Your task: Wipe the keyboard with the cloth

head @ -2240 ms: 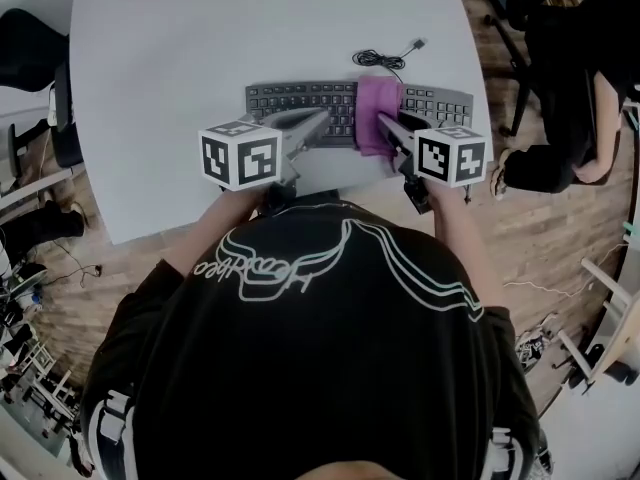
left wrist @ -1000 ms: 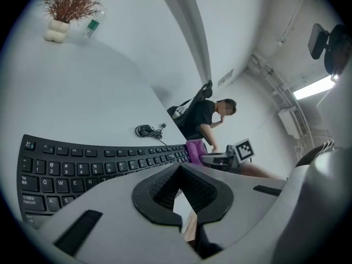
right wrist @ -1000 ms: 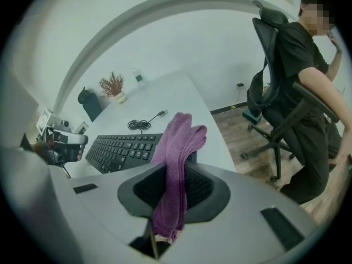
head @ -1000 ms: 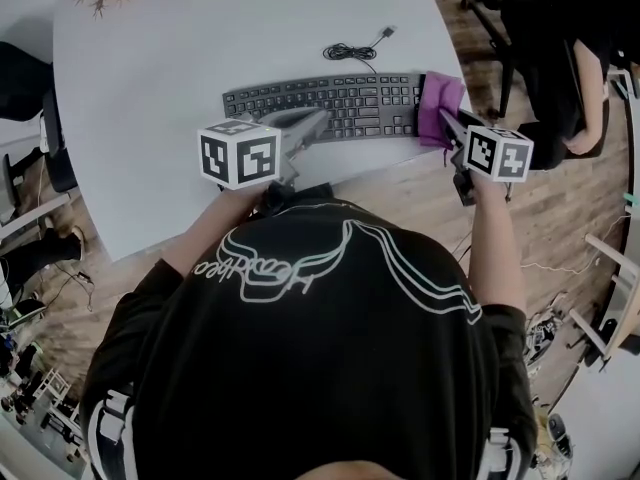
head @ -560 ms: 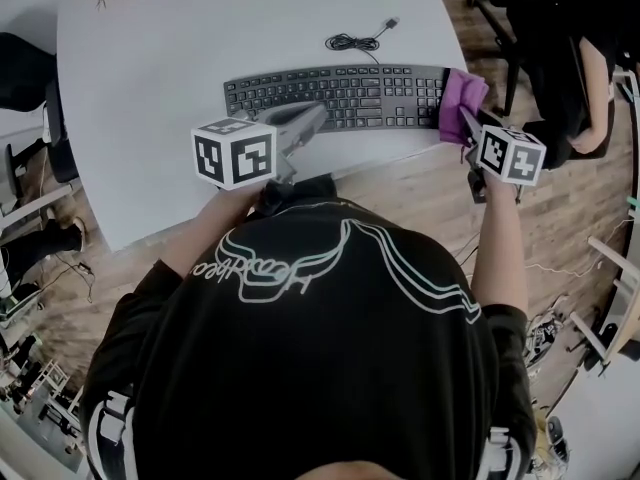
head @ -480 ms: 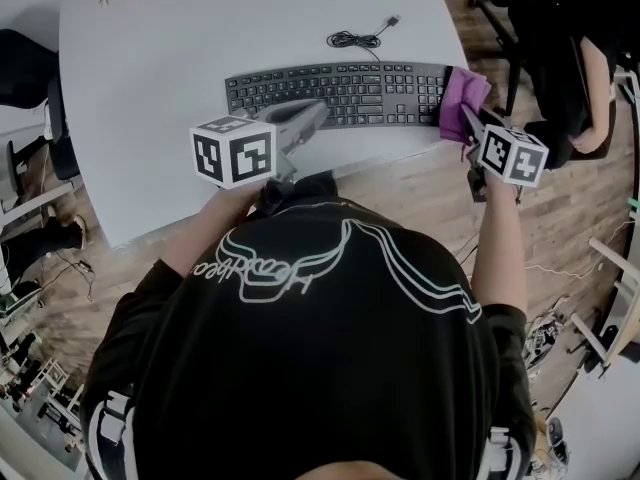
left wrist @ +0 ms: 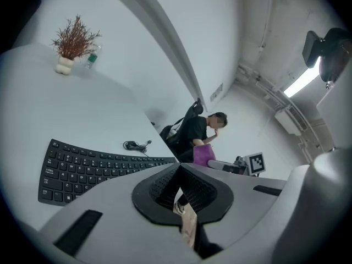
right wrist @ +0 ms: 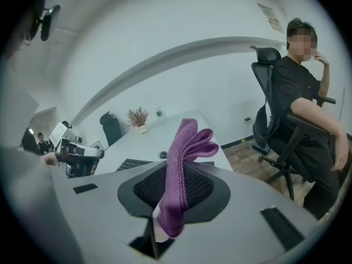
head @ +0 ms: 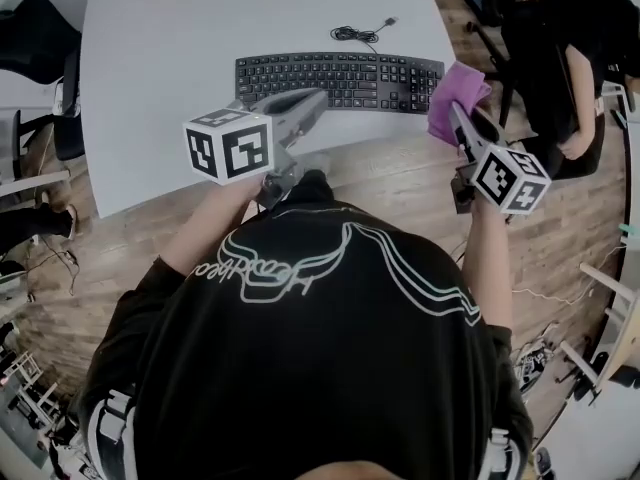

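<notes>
Holds the right claw (head: 457, 120) clamped on a folded purple cloth (head: 455, 86), just past the right end of the black keyboard (head: 338, 69) and out over the rounded right edge of the tabletop (head: 170, 58). Cannot tell from above whether cloth and keyboard touch. Along that claw's own jaws, pinches the cloth (right wrist: 184, 164) upright, with loose folds fanning above the tips.

Holds the left claw (head: 312, 101) closed on nothing, above the tabletop's near strip and just in front of the keyboard's middle.

Has wide, bare white surface to the left of and behind the keyboard. Broken only by the coiled cable (head: 357, 34) just behind it and a small potted dry plant (left wrist: 73, 39) at the far side.

Offers less room to the right. Shows a seated person (head: 560, 48) in an office chair (right wrist: 261, 81) near that edge, on the wood-plank floor (head: 400, 183).

Beyond, shows pale walls and a ceiling strip light (left wrist: 302, 81).
</notes>
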Tool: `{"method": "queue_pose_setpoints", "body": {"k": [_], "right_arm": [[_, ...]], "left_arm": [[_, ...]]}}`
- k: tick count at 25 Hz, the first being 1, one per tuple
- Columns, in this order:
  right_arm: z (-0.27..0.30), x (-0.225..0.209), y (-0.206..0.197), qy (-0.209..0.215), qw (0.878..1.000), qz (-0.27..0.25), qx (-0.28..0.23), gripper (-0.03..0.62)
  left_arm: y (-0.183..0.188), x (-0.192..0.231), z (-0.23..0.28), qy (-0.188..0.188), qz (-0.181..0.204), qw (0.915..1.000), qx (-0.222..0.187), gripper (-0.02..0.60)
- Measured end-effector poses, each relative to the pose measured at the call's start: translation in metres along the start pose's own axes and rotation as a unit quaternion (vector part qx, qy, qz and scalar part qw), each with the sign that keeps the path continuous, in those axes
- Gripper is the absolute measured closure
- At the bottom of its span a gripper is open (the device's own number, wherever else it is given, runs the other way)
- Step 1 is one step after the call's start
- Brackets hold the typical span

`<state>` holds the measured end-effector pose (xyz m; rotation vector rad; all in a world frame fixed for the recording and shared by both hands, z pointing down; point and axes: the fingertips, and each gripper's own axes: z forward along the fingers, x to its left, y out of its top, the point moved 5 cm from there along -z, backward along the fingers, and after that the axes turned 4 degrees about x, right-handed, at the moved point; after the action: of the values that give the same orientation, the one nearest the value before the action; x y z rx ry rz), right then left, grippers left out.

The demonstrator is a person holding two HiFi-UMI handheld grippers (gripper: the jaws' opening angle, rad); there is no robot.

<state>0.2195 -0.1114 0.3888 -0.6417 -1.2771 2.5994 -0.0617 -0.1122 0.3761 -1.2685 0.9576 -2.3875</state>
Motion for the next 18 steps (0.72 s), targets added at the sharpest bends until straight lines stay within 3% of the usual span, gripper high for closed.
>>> {"method": "queue_pose_setpoints", "body": {"k": [6,11,18], "right_arm": [[-0.064,0.058,0.008,0.078,0.994,-0.061,-0.054,0.533],[-0.107,0.101,-0.011,0.148,0.983,-0.092,-0.057,0.533],[-0.161,0.156,-0.047,0.221,0.967,-0.112,-0.059,0.533]], "left_arm": [[-0.019,-0.069,-0.038,0.005,0.045,0.9969,-0.064,0.578],[-0.043,-0.109,-0.067,0.025,0.061,0.9925,-0.103,0.578],[-0.087,-0.165,-0.102,0.030,0.084,0.9903,-0.106,0.578]]}}
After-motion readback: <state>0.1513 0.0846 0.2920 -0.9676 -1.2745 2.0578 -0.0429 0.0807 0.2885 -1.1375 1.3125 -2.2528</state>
